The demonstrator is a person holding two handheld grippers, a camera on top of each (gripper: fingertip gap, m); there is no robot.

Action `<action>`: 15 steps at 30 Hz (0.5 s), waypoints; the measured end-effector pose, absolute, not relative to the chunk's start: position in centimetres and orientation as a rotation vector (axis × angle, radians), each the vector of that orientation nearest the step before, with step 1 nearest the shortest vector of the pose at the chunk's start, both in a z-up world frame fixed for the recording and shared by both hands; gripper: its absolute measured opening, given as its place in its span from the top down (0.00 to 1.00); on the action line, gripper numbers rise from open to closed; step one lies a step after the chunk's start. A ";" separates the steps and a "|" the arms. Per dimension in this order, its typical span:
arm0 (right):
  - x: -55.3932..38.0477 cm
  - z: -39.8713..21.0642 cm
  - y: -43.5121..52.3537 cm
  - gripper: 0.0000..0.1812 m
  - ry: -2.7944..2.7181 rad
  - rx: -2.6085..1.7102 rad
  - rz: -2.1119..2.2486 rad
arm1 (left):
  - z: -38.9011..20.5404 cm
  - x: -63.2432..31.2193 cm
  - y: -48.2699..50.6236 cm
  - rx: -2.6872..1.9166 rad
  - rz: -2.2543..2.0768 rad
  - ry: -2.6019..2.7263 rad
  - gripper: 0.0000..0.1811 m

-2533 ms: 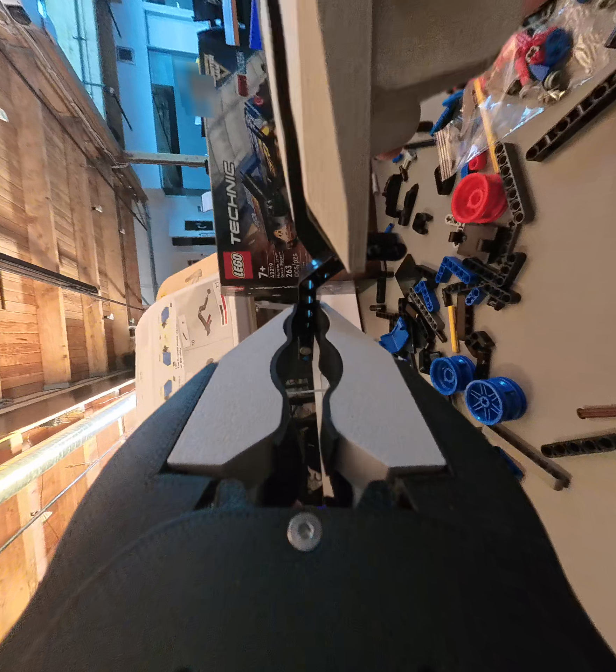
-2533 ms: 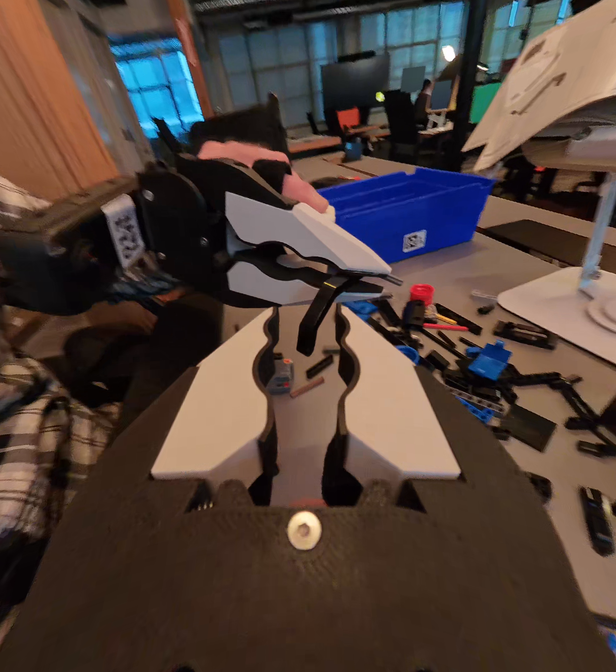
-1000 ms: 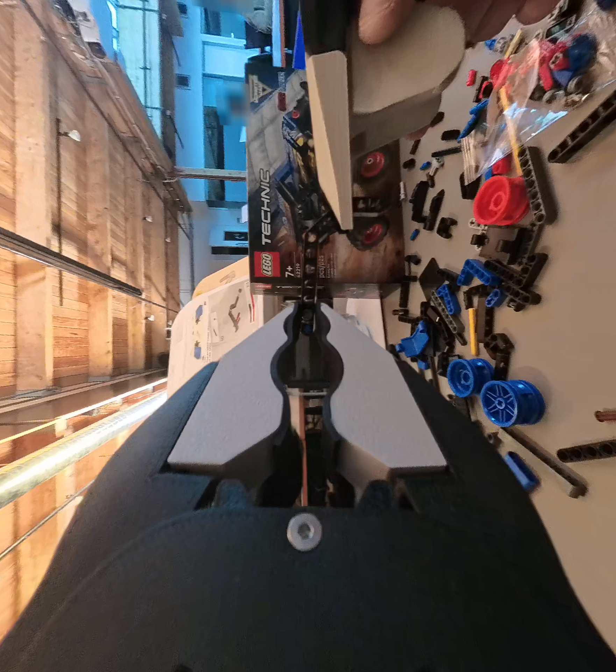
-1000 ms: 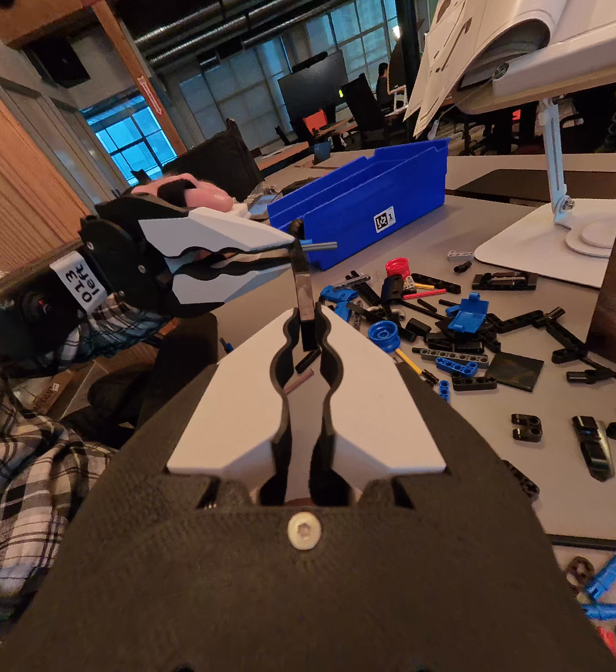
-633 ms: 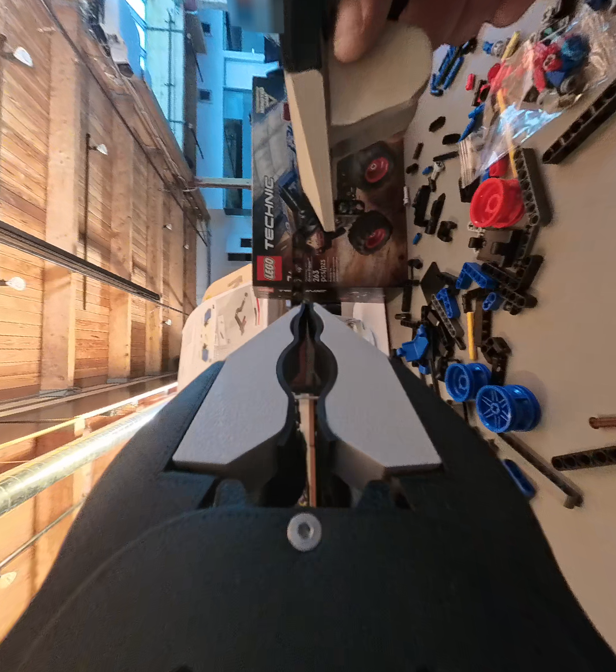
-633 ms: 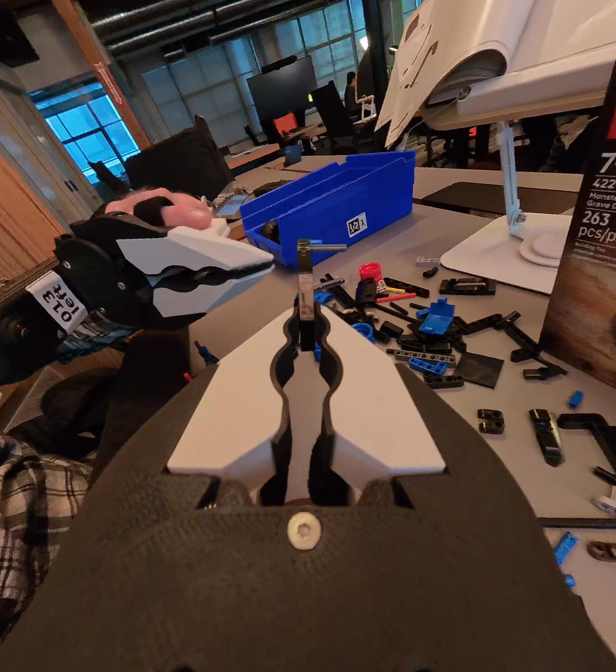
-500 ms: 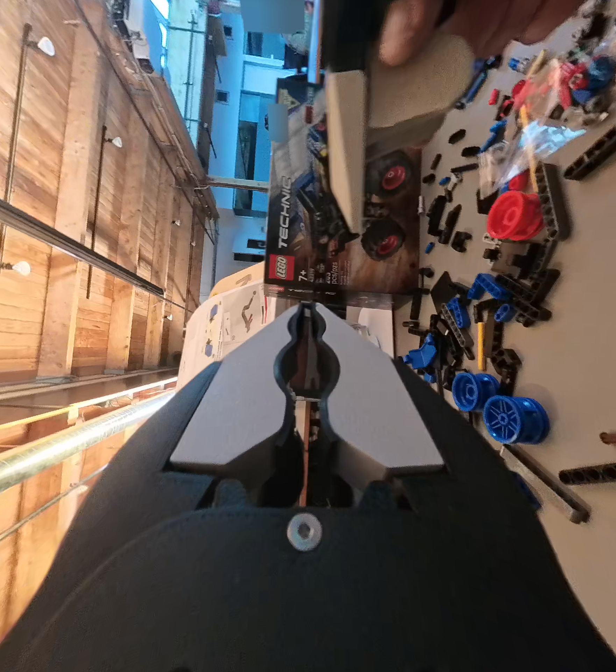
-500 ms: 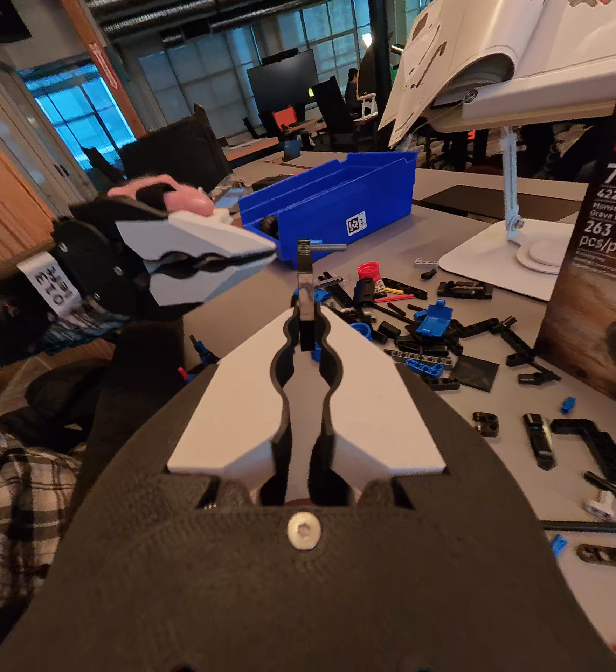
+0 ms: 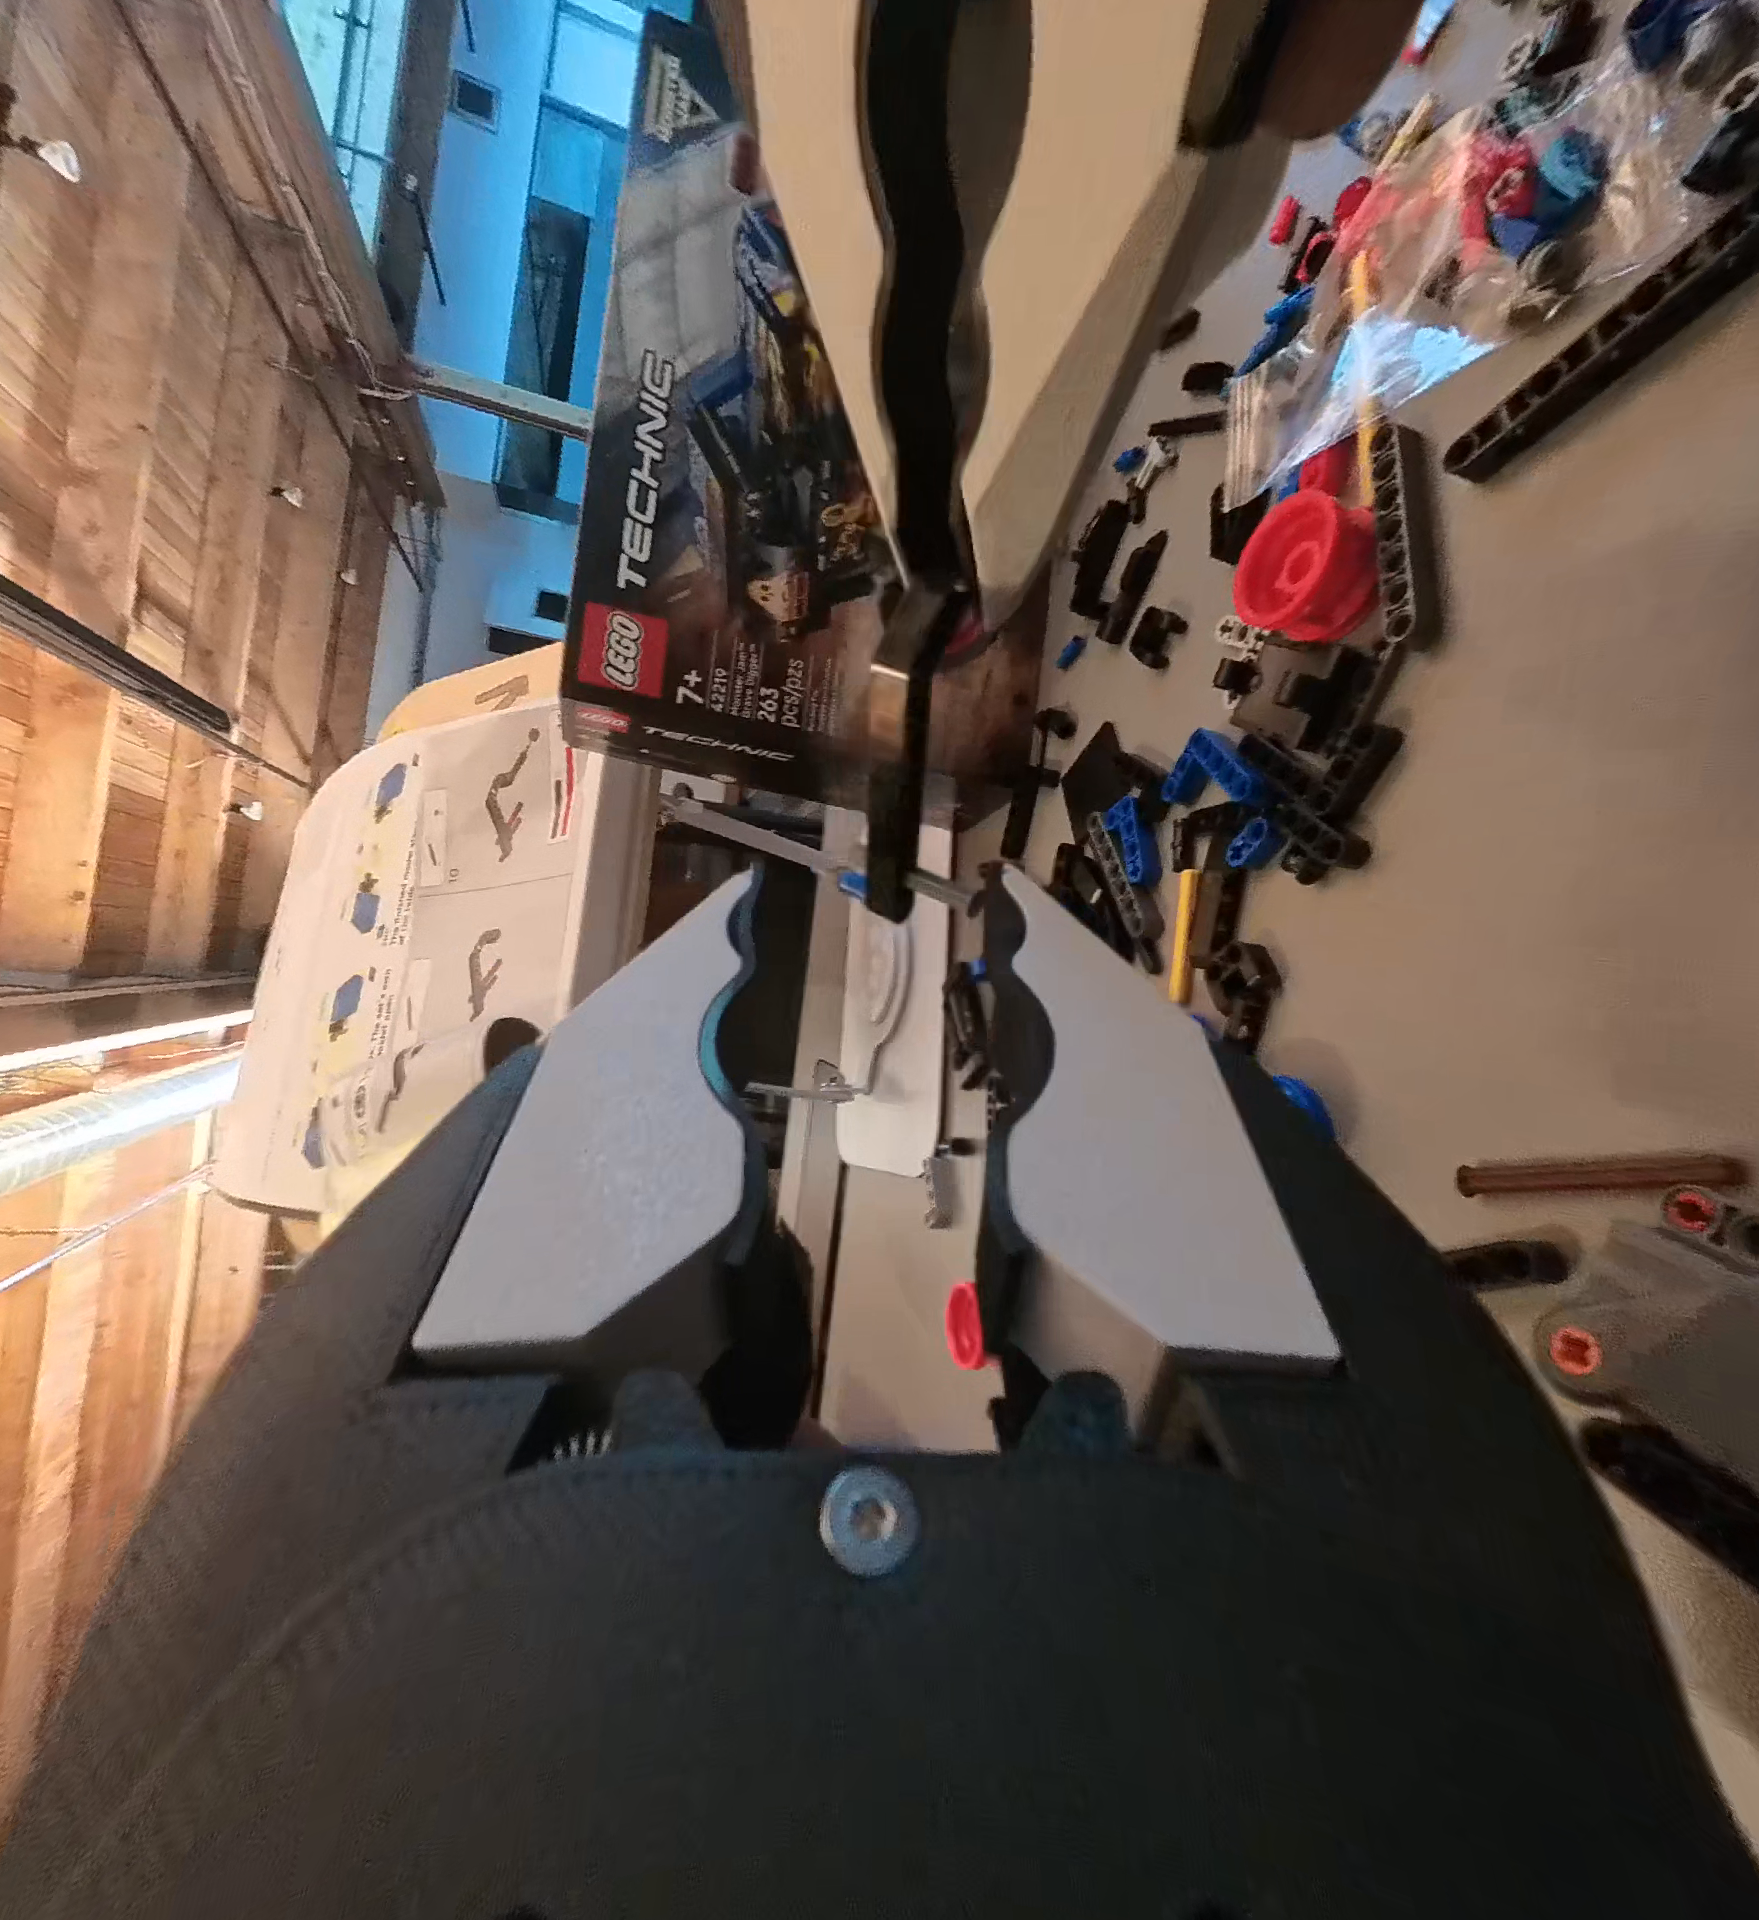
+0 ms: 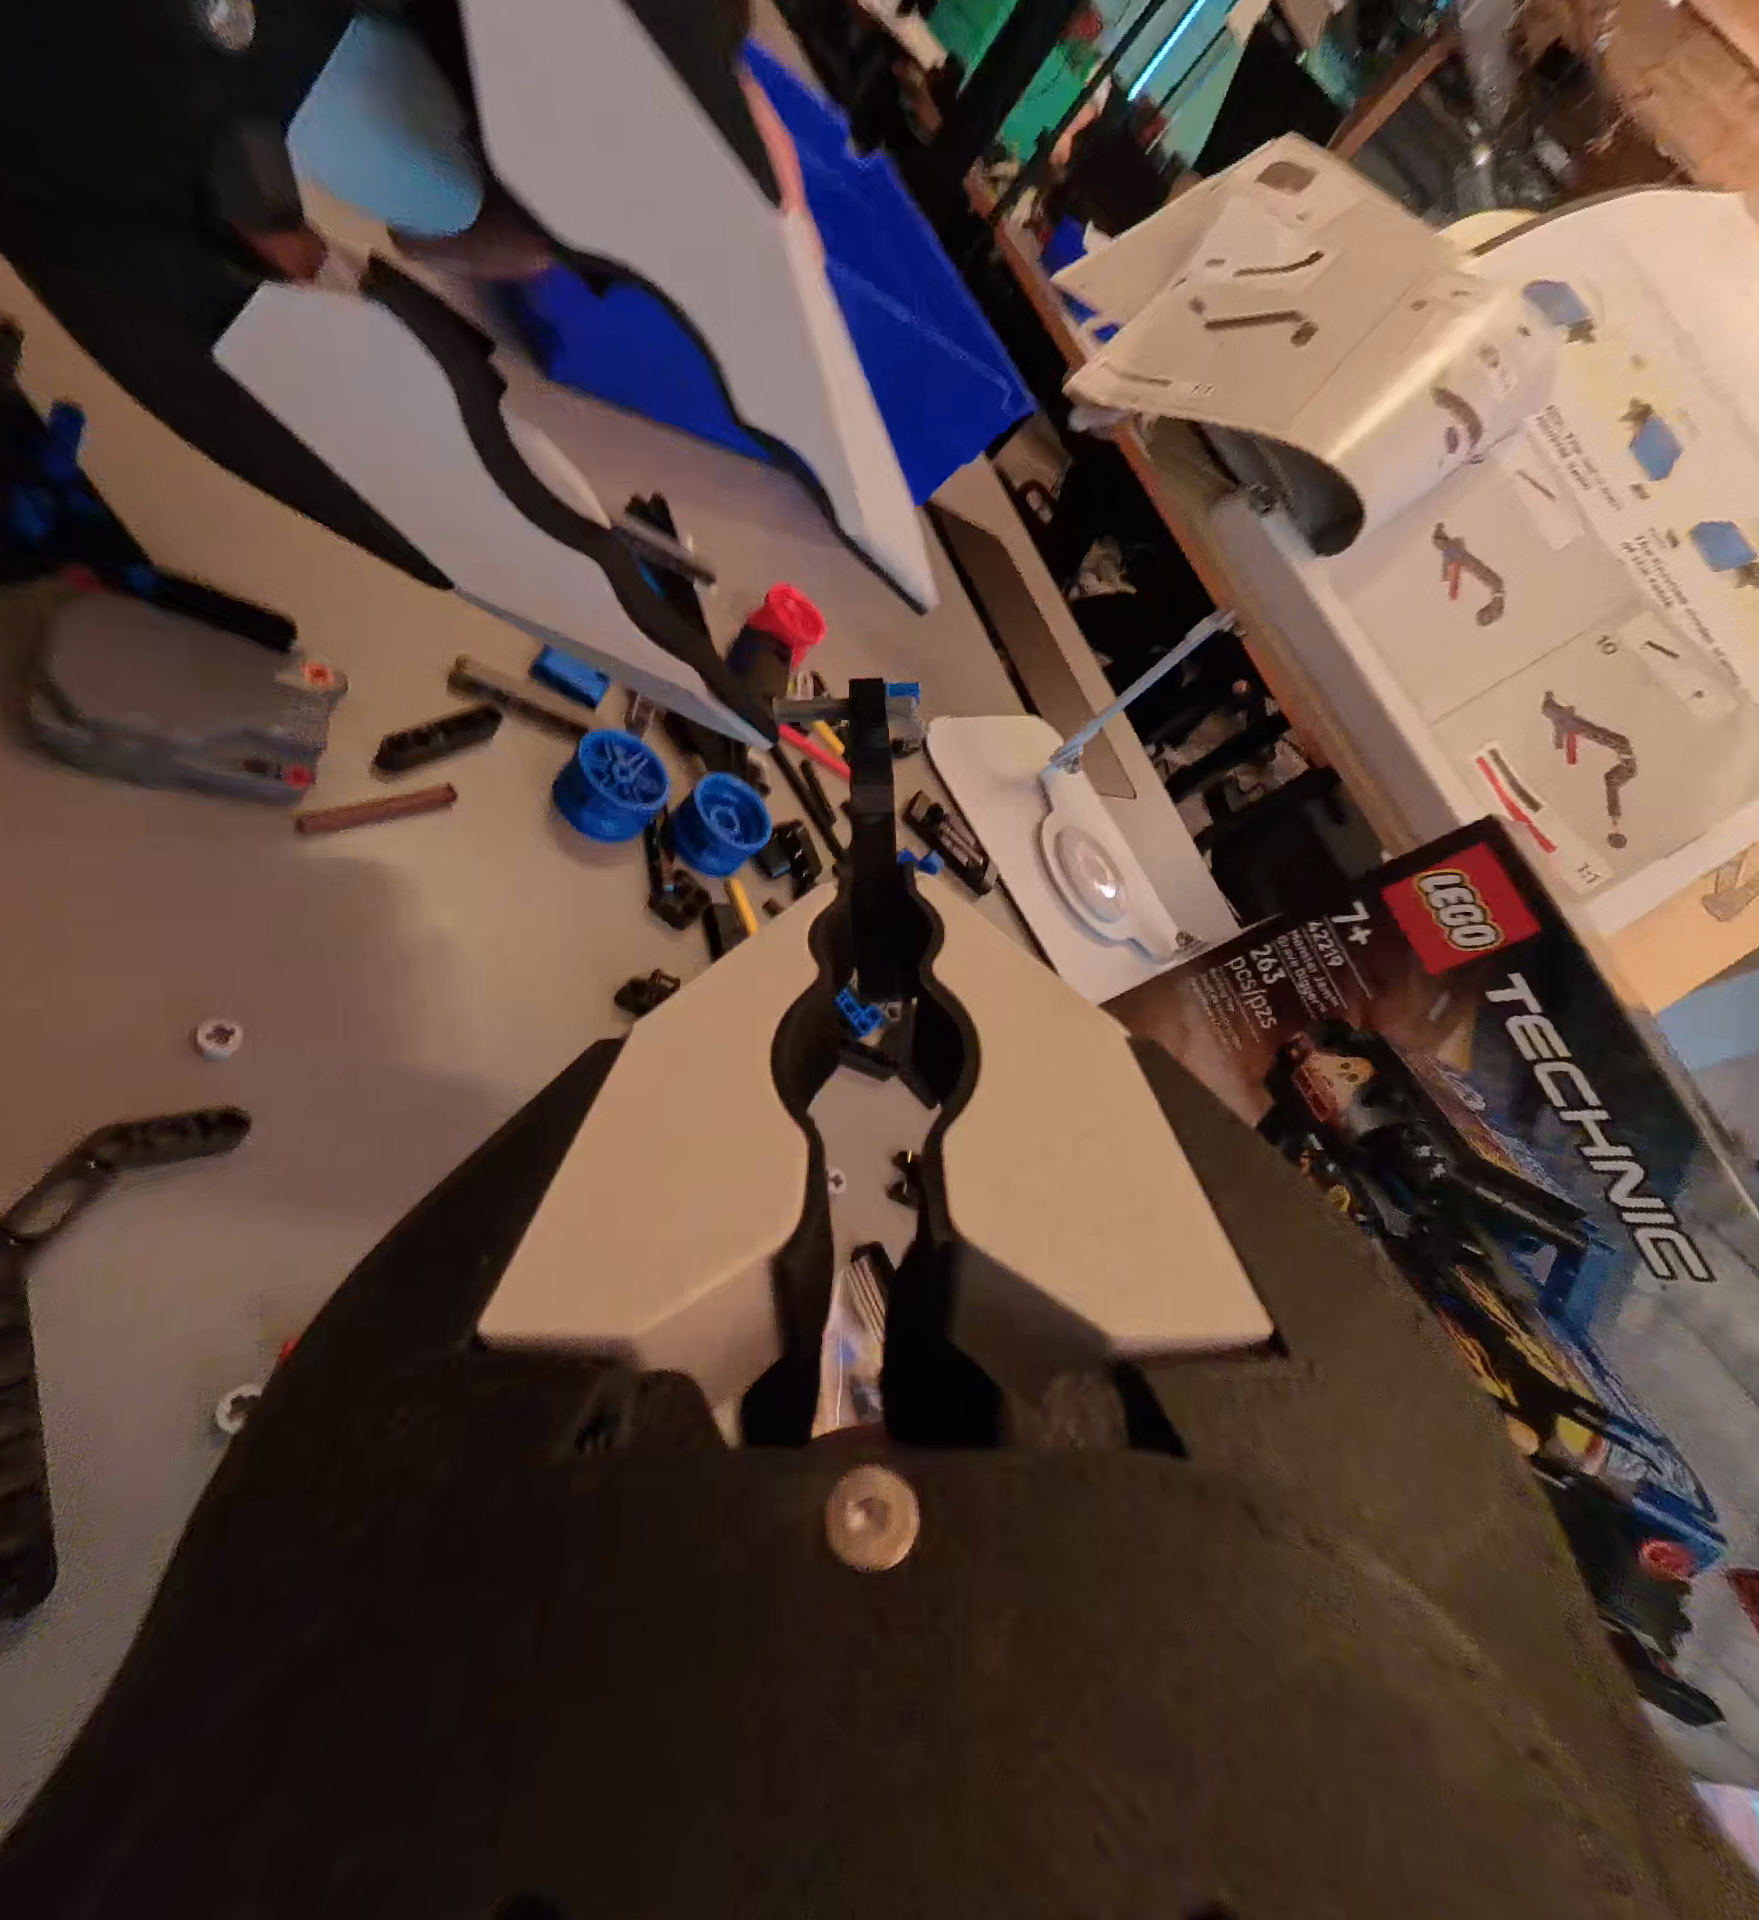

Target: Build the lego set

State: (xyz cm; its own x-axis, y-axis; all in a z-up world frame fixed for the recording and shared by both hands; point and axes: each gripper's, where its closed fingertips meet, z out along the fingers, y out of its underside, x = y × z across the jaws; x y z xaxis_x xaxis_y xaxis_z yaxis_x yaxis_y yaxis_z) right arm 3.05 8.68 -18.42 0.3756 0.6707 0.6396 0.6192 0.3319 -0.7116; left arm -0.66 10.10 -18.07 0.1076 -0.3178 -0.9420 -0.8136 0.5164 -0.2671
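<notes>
A pale grey bench point(image 10: 179, 935) carries scattered black, blue and red lego pieces in a room with wood-panelled walls and blue-lit windows. A dark set box point(image 10: 1477, 1091) stands on the bench beside an open instruction booklet point(image 10: 1581, 582) held on a white stand point(image 10: 1093, 852).

The left wrist view alone shows a clear bag of parts point(image 9: 1426, 239), a red wheel hub point(image 9: 1306, 566) and a long black beam point(image 9: 1633, 332). Only the right wrist view shows a blue bin point(image 10: 885, 312), two blue wheels point(image 10: 662, 800), a grey curved part point(image 10: 168, 707) and a bent black beam point(image 10: 33, 1299) near the bench's edge.

The right gripper point(image 10: 880, 925) is pressed together on the lower end of a black beam assembly point(image 10: 870, 810), which stands up from its tips and carries a grey axle point(image 10: 813, 709) across its top. The left gripper point(image 9: 870, 888) is spread wide and holds nothing; the axle end of the assembly sits just off its tips, and whether they touch cannot be told.
</notes>
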 end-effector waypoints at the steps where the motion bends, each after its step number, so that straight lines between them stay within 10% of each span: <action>1: 2.9 -18.8 8.7 0.97 -1.293 -1.369 0.089 | -18.4 -0.7 10.2 -1.053 0.476 1.476 0.79; 15: 3.4 -18.9 9.0 0.97 -1.095 -1.567 0.560 | -18.8 -0.1 9.8 -0.972 0.552 1.469 0.95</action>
State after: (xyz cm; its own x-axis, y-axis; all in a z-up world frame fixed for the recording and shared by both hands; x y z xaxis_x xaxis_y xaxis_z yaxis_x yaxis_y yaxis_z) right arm 3.41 8.99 -18.89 0.4631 0.8658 0.1897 0.3523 0.0165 -0.9357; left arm -0.13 9.78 -18.83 0.0811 -0.2450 -0.9661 -0.8203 0.5341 -0.2043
